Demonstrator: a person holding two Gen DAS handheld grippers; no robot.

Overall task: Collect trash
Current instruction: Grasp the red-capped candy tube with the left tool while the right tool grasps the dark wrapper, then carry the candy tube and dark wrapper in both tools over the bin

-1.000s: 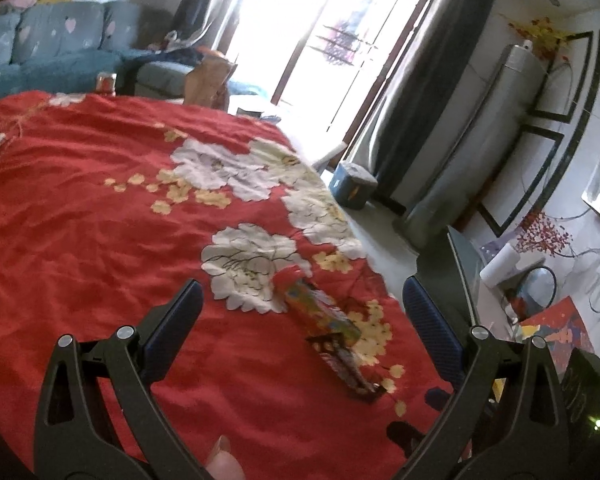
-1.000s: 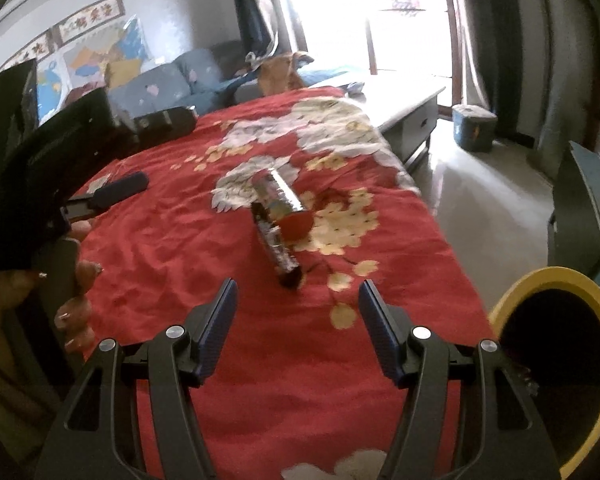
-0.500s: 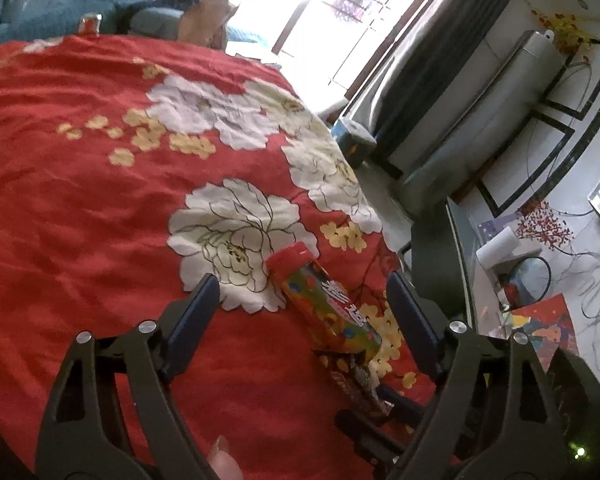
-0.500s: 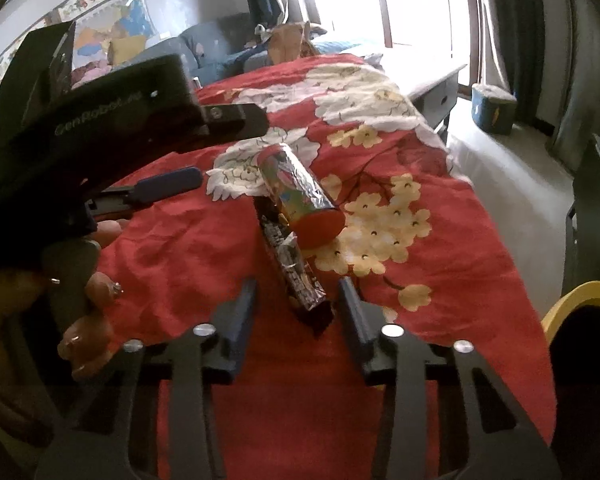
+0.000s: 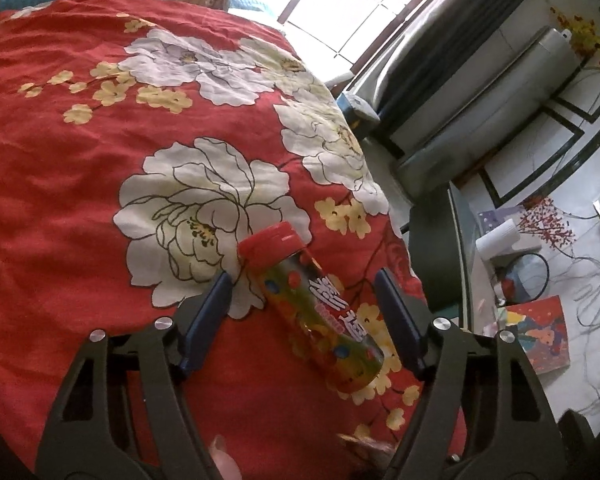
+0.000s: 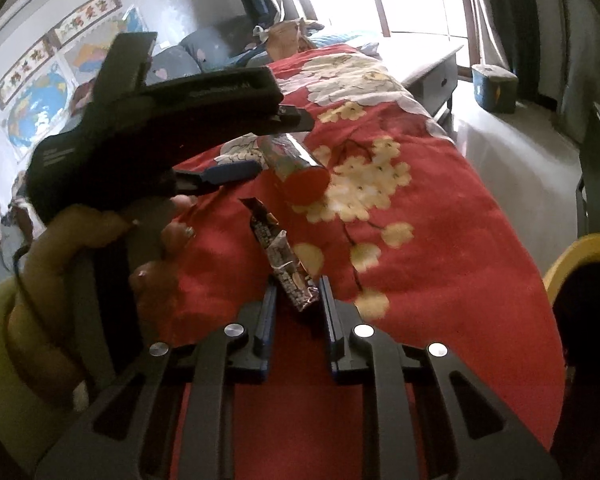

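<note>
A red flowered cloth (image 5: pixel 80 184) is covering the table, with a yellow-rimmed bin (image 6: pixel 572 256) waiting at its right edge. The left gripper (image 5: pixel 302 300) is closing around the red-capped candy tube (image 5: pixel 312 312), its pads not yet touching. The right gripper (image 6: pixel 296 300) is narrowing on the near end of the dark snack wrapper (image 6: pixel 282 260), pads almost pinching. Both grasps are under way; next likely calls for firm closure, then lifting toward the bin.
</note>
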